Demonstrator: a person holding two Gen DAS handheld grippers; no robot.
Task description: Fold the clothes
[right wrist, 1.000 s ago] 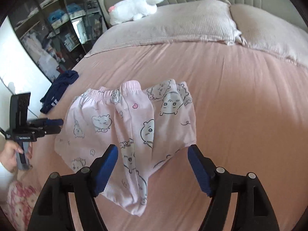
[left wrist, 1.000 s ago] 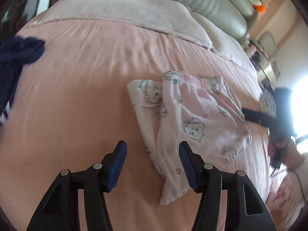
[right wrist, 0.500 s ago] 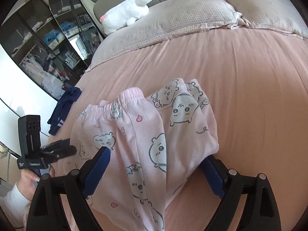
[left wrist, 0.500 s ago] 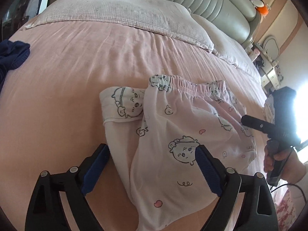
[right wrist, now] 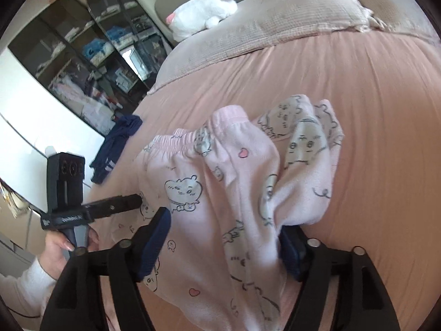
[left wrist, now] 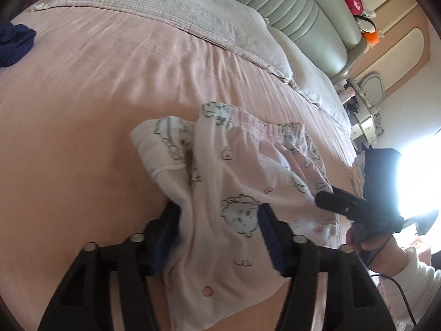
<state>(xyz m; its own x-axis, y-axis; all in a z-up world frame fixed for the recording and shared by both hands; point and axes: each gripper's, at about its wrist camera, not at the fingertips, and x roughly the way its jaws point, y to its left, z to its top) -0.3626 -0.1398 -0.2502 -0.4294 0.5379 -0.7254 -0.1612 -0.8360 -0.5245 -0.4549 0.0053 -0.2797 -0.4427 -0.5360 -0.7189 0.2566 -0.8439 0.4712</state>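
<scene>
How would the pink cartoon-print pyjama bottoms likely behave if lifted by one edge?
The pyjama bottoms would probably droop limply: they already lie in soft bunched folds. They look thin, so likely light. On the smooth pink bedsheet they may slide rather than stay put.

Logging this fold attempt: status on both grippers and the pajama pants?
Left gripper open, straddling the pink cartoon-print pajama pants. Right gripper open, astride the same pants. Pants bunched on the pink bedsheet. Navy garment lies apart, not obstructing.

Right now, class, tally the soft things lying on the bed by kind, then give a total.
Pink pyjama trousers: 1
Navy garment: 1
Pillows: 2
White plush toy: 1
Total: 5
</scene>
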